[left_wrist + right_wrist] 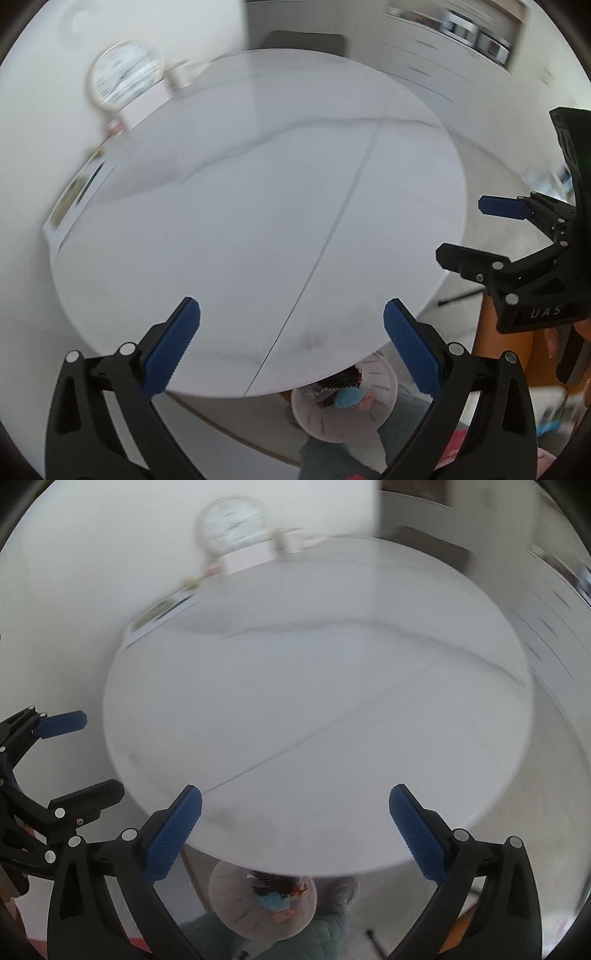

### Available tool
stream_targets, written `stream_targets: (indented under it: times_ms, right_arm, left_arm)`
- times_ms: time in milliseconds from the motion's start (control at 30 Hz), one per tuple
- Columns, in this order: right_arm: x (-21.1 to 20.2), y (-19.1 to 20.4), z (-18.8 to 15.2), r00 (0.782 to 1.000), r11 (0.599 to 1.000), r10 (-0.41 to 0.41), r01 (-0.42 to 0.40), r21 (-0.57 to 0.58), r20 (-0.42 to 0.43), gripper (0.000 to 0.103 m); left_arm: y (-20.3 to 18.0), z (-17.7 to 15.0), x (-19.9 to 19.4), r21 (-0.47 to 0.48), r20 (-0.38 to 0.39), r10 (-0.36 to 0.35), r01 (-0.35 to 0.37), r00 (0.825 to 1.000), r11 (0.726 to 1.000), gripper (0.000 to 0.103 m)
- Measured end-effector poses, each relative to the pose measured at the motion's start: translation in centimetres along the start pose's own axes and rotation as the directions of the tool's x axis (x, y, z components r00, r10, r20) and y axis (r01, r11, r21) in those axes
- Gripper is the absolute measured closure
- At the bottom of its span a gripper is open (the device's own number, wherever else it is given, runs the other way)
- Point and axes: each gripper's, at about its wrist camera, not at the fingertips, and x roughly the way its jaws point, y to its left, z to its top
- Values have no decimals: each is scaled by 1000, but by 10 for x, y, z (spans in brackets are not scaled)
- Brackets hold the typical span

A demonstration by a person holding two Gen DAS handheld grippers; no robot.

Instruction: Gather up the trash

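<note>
Both wrist views look steeply down on a round white worktop [258, 206], seen also in the right wrist view [317, 686]. Its surface shows only grey veining and a thin seam; no loose litter is visible on it, though motion blur softens the far edge.

Below the near rim, on the floor side, stands a pale round waste bin [343, 402], partly hidden under the worktop edge. Inside it lie the collected trash [345, 393]: a crumpled blue piece, a dark ribbed piece and some pink or red scraps. The right wrist view shows the same bin [258, 904] and trash [277, 895]. Judged from this layout, the collecting appears to be complete or nearly so; what may remain outside the field of view cannot be told.

The left gripper [291, 343] stands wide, its blue pads well apart, with nothing between them and nothing touched. The right gripper [295, 829] is likewise spread wide and empty. Each gripper hangs above the near worktop edge, clear of bin and surface, and each appears at the margin of the other's view.

At the far side, blurred, a round white clock-like object [125, 74] and a printed sheet [74, 195] are visible.
</note>
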Motion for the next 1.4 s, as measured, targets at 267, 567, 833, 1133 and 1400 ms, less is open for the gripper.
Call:
stream_targets:
  times_ms: [267,567,833,1133,1400]
  right_arm:
    - [-37,-22,-41,994,979,-105,98,177,30,2]
    - [-54,-42,-53,992,973,-115,101,206,57,2]
    - [-55,-38,-48,990,972,-126,110,209,61,2]
    - [-47,-14,-27,968,916,-238,197,349,77,2]
    - [-34,34,10,930,826,-359,275,492,81,2]
  left_arm:
    - [-27,15,-6,153,19,-86,82,996,985,8]
    - [-46,18,-11,141,32,-77,72,997,987,8]
    - [-34,27,-7,119,30,-73,69,997,990,8]
    - [14,61,9,202,40,-96,86,995,976,8]
    - [64,95,19,310,59,-143,118,988,943,8]
